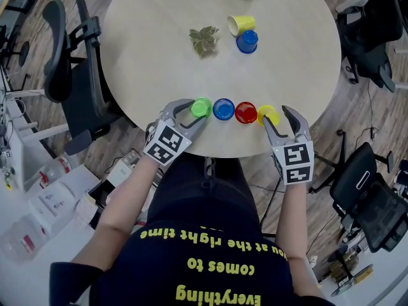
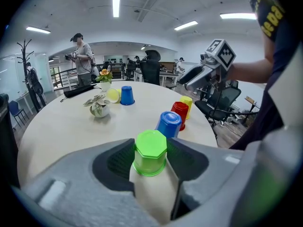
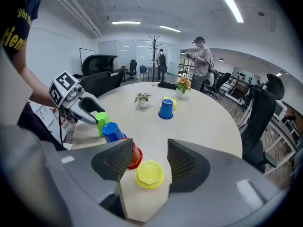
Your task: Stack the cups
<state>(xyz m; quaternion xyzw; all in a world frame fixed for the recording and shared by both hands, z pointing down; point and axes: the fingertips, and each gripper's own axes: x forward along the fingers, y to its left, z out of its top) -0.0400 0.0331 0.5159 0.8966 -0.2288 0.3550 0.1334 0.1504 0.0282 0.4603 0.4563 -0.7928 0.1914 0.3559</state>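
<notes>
Green upturned plastic cup point(image 2: 150, 151) sits pinched in left tool point(image 1: 196, 111); right tool point(image 1: 274, 115) gapes loosely around yellow upturned plastic cup point(image 3: 149, 174).

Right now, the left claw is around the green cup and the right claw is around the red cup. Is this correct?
One thing is wrong: the right claw is around the yellow cup, not the red cup, which stands beside it. The right gripper view shows this. The left claw is around the green cup.
</notes>
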